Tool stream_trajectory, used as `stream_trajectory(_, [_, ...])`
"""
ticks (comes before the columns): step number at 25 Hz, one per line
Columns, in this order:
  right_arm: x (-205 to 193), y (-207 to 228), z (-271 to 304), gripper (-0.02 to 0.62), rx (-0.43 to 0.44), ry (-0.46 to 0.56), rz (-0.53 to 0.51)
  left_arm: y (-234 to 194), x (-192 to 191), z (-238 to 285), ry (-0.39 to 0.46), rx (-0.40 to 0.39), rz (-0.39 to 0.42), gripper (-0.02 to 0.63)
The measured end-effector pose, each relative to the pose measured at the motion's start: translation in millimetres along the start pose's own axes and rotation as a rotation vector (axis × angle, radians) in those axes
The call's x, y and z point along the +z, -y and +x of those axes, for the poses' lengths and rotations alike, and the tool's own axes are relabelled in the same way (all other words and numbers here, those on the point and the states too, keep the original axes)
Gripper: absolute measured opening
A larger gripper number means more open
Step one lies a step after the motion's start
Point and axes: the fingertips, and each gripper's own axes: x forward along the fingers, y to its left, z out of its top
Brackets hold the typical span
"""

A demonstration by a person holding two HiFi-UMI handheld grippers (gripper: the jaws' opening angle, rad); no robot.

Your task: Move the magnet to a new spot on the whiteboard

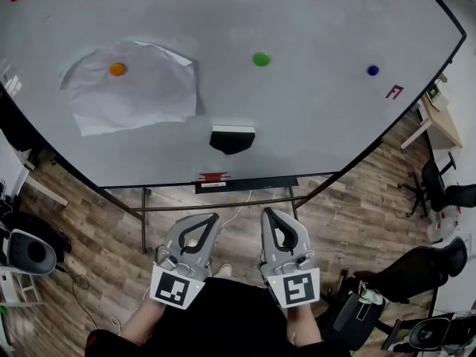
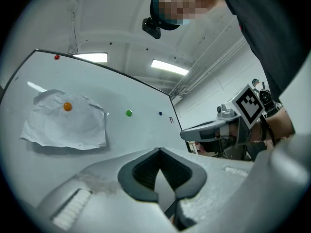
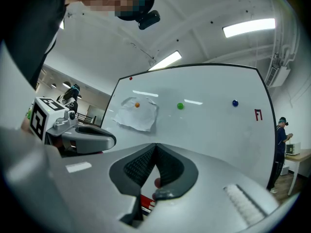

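Left tongs (image 1: pixel 213 218) and right tongs (image 1: pixel 266 213) closed, empty, orange magnet (image 1: pixel 117 69) pinning paper (image 1: pixel 141 95) to whiteboard (image 1: pixel 312 117)

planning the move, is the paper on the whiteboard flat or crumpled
Crumpled: the paper shows creases and lifted edges, pinned by the orange magnet.

My head camera looks steeply down over left gripper (image 1: pixel 210 220) and right gripper (image 1: pixel 268 216) to the whiteboard (image 1: pixel 312 117). Each gripper camera sits behind its jaws, facing that board from well back; all three share it
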Motion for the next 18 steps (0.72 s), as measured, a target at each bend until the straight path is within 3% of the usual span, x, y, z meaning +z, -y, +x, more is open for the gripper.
stream_trajectory(18, [-1.6, -2.4, 6.8, 0.0, 0.015, -0.006, -0.013, -6.9, -3.5, -0.7, -0.006, 0.02, -0.006, 0.0])
